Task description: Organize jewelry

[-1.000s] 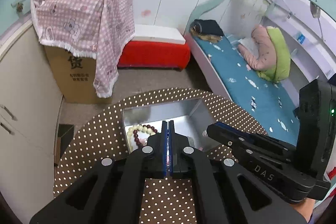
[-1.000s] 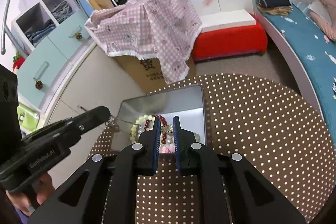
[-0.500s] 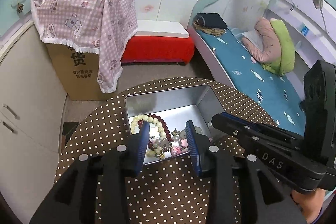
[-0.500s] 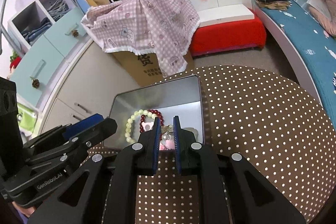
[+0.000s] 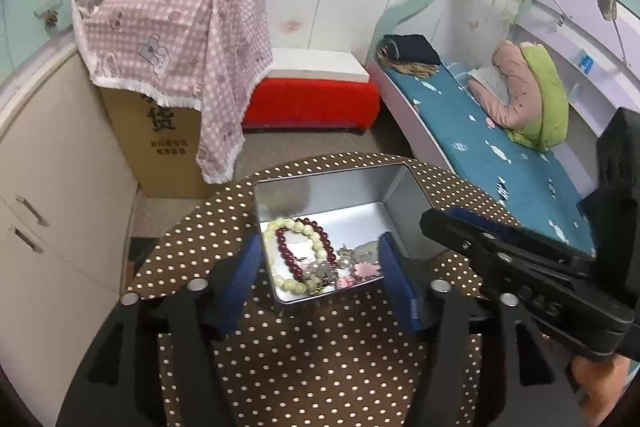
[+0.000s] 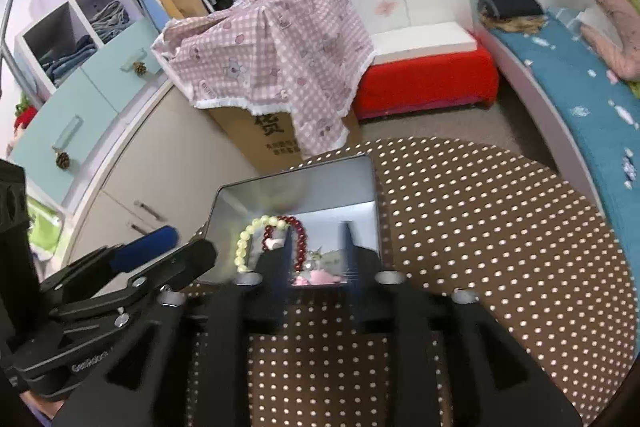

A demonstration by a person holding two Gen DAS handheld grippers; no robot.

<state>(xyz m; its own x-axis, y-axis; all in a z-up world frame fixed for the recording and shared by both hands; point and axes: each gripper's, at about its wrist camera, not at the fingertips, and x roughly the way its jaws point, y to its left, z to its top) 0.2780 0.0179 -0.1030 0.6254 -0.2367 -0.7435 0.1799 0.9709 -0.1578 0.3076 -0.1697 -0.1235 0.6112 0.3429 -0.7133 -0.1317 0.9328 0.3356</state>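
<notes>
A silver metal tin [image 5: 404, 187] [image 6: 248, 193] stands on a round brown polka-dot table [image 5: 320, 351] [image 6: 500, 227]. Inside lie a pale green bead bracelet [image 5: 280, 227] [image 6: 246, 241], a dark red bead bracelet [image 5: 286, 255] [image 6: 302, 237], pink flower pieces [image 5: 366, 270] [image 6: 316, 279] and small metal charms [image 5: 348, 253]. My left gripper [image 5: 318, 263] is open and empty, its fingers either side of the tin's near end. My right gripper [image 6: 316, 247] is open, blurred, above the tin's near edge; it also shows at right in the left wrist view [image 5: 440, 219].
A cardboard box under a pink checked cloth [image 5: 176, 31] [image 6: 272, 39] stands beyond the table. A red bench [image 5: 312, 99] [image 6: 424, 79] is behind it. A bed with a blue cover [image 5: 500, 155] lies to the right. Cream cabinets [image 5: 48, 179] are on the left.
My left gripper went from shut to wide open and drew back from the tin. My right gripper opened its narrow gap wider and is blurred with motion.
</notes>
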